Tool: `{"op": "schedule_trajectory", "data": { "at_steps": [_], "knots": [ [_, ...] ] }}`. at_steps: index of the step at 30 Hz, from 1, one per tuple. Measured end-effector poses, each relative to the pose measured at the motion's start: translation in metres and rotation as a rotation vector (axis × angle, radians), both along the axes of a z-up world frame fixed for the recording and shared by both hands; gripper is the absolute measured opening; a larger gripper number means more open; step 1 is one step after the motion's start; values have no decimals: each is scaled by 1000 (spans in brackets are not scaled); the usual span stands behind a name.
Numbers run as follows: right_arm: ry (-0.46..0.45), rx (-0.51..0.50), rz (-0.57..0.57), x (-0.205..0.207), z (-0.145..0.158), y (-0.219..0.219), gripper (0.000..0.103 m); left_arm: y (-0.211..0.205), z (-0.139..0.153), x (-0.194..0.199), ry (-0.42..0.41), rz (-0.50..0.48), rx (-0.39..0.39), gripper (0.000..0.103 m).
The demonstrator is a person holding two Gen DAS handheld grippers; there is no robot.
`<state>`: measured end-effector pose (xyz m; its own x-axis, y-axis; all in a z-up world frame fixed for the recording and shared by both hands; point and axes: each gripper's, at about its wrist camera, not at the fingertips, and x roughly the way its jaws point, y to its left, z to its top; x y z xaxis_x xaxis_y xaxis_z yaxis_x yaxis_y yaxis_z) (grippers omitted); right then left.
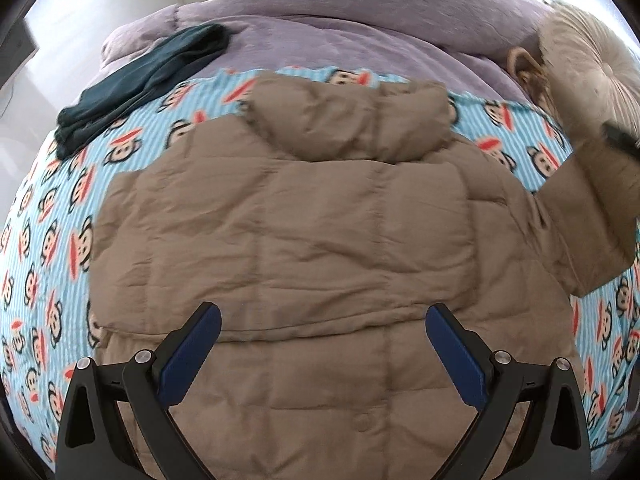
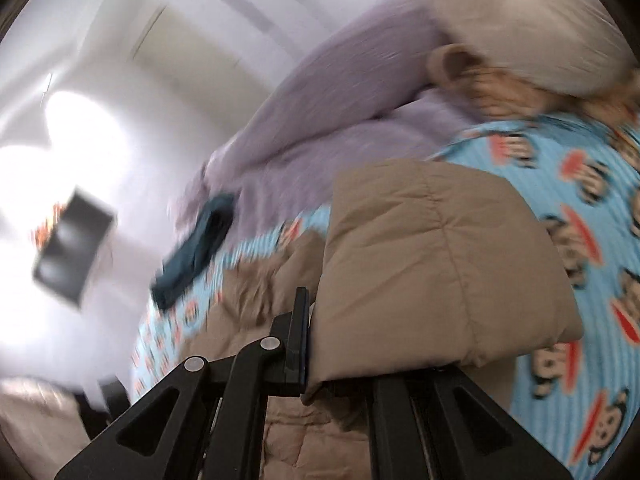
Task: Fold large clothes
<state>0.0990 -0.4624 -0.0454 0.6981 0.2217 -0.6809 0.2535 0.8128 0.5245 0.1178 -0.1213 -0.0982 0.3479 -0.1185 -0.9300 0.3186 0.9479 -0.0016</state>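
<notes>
1. Currently, the tan puffer jacket (image 1: 320, 240) lies back-side up on the bed's monkey-print sheet (image 1: 48, 240), directly beneath and ahead of the left gripper (image 1: 323, 344).
2. Left fingers (image 1: 192, 356): spread wide apart, with nothing between them. Both blue pads hang over the lower back panel of the jacket; contact with the fabric cannot be confirmed.
3. The jacket's hood (image 1: 352, 120) lies flat, well ahead of the left fingertips, pointing toward the purple blanket (image 1: 360, 20).
4. Right gripper (image 2: 316, 344): fingers closed on the jacket's sleeve (image 2: 440, 272). The fabric is pinched against the left-hand finger (image 2: 298, 336) and bulges forward and to the right of it; the other finger is hidden under the fabric.
5. In the left wrist view, the same sleeve (image 1: 592, 216) rises off the sheet to the right of the left fingers, with a dark part of the right gripper (image 1: 620, 138) at its upper end.
6. A dark teal garment (image 1: 140, 84) lies well ahead and to the left of the left fingers, across the edge between sheet and blanket, apart from the jacket.
7. A beige round cushion (image 1: 592, 60) sits ahead and far to the right of the left fingers, next to a plush toy (image 1: 524, 68).
8. The right wrist view is motion-blurred; fine detail beyond the sleeve cannot be read.
</notes>
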Motion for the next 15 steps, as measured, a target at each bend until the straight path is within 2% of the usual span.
{"op": "schedule_trajectory", "data": {
  "at_steps": [4, 7, 11, 13, 14, 15],
  "knots": [
    [68, -35, 133, 33, -34, 65, 8, 32, -3, 10, -8, 56, -18, 103],
    [158, -56, 201, 52, -76, 106, 8, 45, -9, 16, -18, 63, -25, 103],
    [301, -69, 194, 58, -127, 126, 8, 53, -21, 24, -8, 67, -50, 103],
    [340, -30, 152, 53, -139, 118, 10, 55, -24, 26, -3, 72, -73, 103],
    [339, 0, 142, 49, -137, 113, 21, 56, -26, 26, 0, 74, -84, 103],
    [337, 14, 137, 46, -135, 111, 40, 57, -28, 29, 3, 76, -97, 103]
  ]
}}
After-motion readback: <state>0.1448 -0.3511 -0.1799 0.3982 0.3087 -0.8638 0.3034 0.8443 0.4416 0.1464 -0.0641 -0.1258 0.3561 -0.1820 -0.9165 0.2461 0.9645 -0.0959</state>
